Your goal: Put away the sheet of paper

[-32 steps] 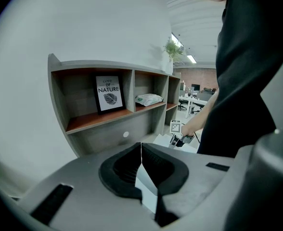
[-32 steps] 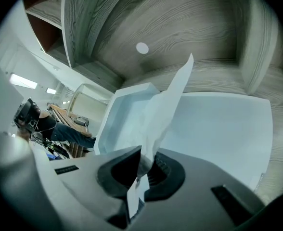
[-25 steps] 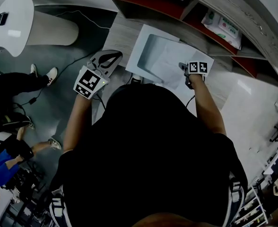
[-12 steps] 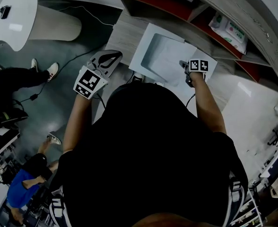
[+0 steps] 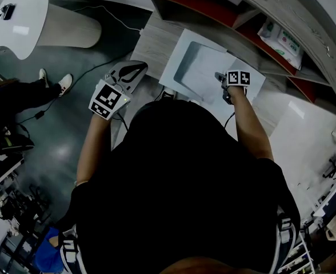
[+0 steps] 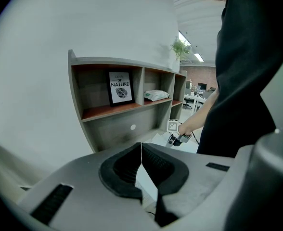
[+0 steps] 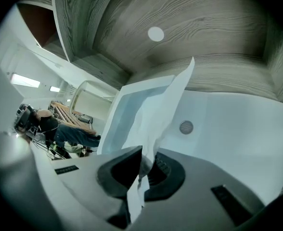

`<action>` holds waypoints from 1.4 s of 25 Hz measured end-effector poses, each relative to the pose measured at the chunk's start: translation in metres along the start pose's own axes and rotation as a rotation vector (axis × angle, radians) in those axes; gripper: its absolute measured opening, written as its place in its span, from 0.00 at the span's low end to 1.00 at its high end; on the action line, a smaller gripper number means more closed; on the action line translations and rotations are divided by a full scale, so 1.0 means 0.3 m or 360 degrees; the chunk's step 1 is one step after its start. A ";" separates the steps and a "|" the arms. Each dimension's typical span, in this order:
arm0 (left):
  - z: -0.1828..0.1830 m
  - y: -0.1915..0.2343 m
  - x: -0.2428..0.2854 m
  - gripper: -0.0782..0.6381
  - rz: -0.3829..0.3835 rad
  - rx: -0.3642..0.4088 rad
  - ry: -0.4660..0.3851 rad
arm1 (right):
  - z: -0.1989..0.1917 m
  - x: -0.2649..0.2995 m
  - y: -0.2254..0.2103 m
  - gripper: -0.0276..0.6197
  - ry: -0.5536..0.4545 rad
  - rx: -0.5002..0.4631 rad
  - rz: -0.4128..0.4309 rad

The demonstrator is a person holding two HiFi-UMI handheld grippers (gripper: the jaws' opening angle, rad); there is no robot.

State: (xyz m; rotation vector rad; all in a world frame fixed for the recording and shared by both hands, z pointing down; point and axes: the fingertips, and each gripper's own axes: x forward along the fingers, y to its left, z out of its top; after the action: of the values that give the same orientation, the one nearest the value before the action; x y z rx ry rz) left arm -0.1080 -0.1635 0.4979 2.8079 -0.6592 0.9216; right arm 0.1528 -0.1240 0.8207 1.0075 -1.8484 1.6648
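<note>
The white sheet of paper (image 5: 249,83) hangs crumpled from my right gripper (image 5: 219,77), which is shut on its near edge. In the right gripper view the sheet (image 7: 166,102) rises from between the jaws (image 7: 144,160) and leans over a shallow white tray (image 7: 113,129). From the head view this tray (image 5: 178,55) lies on the wooden desk under the shelves. My left gripper (image 5: 135,67) hovers by the desk's left corner. Its jaws (image 6: 141,147) meet at the tips with nothing in them. The right gripper (image 6: 176,138) also shows in the left gripper view.
A wooden shelf unit (image 5: 242,16) runs behind the desk, holding a pack of wipes (image 5: 279,39) and a framed print (image 6: 121,87). A white table top (image 5: 305,136) lies to the right. On the floor at left are a round white table (image 5: 16,21), cables and a bystander's shoes (image 5: 54,84).
Both grippers stay almost where they were, the right one still pinching the sheet. The person in blue at the lower left has moved out of the head view.
</note>
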 end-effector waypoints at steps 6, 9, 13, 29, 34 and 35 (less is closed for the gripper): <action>-0.017 0.024 -0.024 0.14 0.0012 -0.0012 0.0001 | 0.027 0.033 0.041 0.06 0.0005 -0.0031 0.0013; -0.025 0.026 -0.025 0.14 0.0015 -0.0016 0.0006 | 0.035 0.045 0.045 0.06 0.0013 -0.0035 0.0014; -0.032 0.034 -0.034 0.14 0.0017 -0.0020 0.0011 | 0.040 0.061 0.060 0.06 0.0027 -0.0040 0.0018; -0.068 0.080 -0.068 0.14 0.0026 -0.0037 0.0025 | 0.080 0.148 0.131 0.06 0.0059 -0.0088 0.0036; -0.087 0.088 -0.079 0.14 0.0018 -0.0042 0.0034 | 0.077 0.176 0.146 0.07 0.0067 -0.0086 0.0031; -0.093 0.089 -0.081 0.14 0.0019 -0.0047 0.0036 | 0.079 0.183 0.148 0.07 0.0066 -0.0088 0.0032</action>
State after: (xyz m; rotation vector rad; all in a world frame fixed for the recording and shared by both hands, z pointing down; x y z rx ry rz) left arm -0.1522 -0.1719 0.5053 2.7666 -0.6820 0.9365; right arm 0.0877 -0.1589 0.8291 0.9277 -1.8729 1.6247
